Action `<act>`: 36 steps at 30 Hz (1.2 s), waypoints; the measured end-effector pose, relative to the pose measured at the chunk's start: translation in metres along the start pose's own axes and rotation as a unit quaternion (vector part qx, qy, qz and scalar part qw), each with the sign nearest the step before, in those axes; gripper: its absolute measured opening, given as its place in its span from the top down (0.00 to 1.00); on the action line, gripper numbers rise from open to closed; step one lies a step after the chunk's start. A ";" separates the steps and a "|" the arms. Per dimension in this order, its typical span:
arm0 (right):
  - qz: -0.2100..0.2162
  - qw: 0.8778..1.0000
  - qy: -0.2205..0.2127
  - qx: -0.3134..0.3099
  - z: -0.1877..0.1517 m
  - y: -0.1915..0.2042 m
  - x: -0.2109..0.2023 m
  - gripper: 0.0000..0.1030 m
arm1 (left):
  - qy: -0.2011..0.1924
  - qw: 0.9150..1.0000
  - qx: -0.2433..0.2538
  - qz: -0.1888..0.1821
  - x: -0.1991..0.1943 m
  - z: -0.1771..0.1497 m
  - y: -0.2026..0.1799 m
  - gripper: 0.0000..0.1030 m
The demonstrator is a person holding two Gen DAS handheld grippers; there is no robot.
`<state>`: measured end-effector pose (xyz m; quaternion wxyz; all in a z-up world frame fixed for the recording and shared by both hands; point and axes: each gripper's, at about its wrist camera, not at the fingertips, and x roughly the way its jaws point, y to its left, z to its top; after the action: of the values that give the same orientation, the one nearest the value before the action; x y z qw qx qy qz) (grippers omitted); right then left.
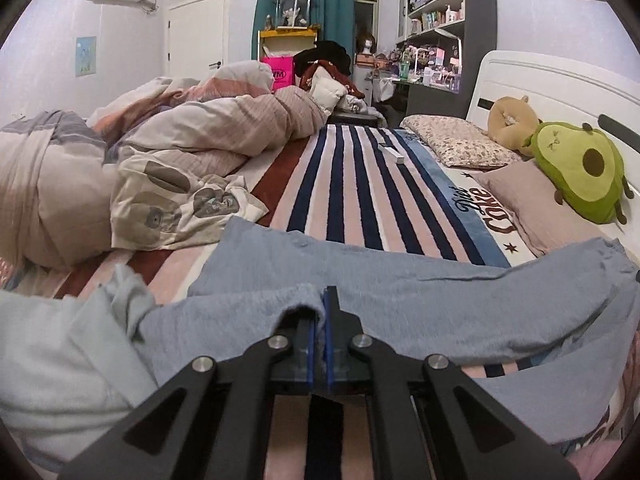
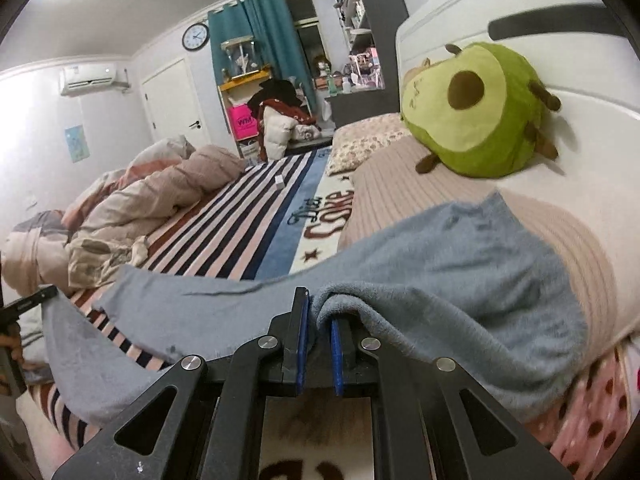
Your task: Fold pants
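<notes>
Left hand-held gripper (image 1: 323, 304), low centre of its own frame, is clenched on a fold of the grey-blue pants (image 1: 420, 300); the cloth humps over the left finger and is pinched between the blue pads. Right hand-held gripper (image 2: 318, 312), low centre of the right wrist frame, also grasps the pants (image 2: 440, 264): a thick rolled edge sits between its pads and drapes over the right finger. The pants run across the lower half of both frames, raised at the two grip points and sagging between them, with the far edge lying on the striped blanket (image 1: 360, 184) that covers the bed. At the right of the right wrist frame the cloth lies over a pinkish pillow (image 2: 400, 184). An avocado plush toy (image 2: 472, 112) sits at upper right against the white headboard (image 2: 520, 12). A rumpled duvet (image 1: 180, 140) is heaped at the left. A pale garment (image 1: 60, 340) lies at the lower left of the left wrist frame. The dark shape at the far left edge of the right wrist frame is probably the other gripper, though it is too cut off to be sure.
</notes>
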<state>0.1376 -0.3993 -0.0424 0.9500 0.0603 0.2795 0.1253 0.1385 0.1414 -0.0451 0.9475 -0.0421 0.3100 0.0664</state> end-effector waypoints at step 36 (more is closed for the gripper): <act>-0.108 0.991 0.047 -0.062 0.057 -0.014 0.071 0.14 | 0.063 0.996 0.013 0.059 0.129 0.046 0.006 0.18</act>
<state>0.2292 -0.3955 -0.0342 0.9458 -0.0352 0.3202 0.0413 0.2677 0.1658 -0.0846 0.9210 -0.0159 0.3718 0.1150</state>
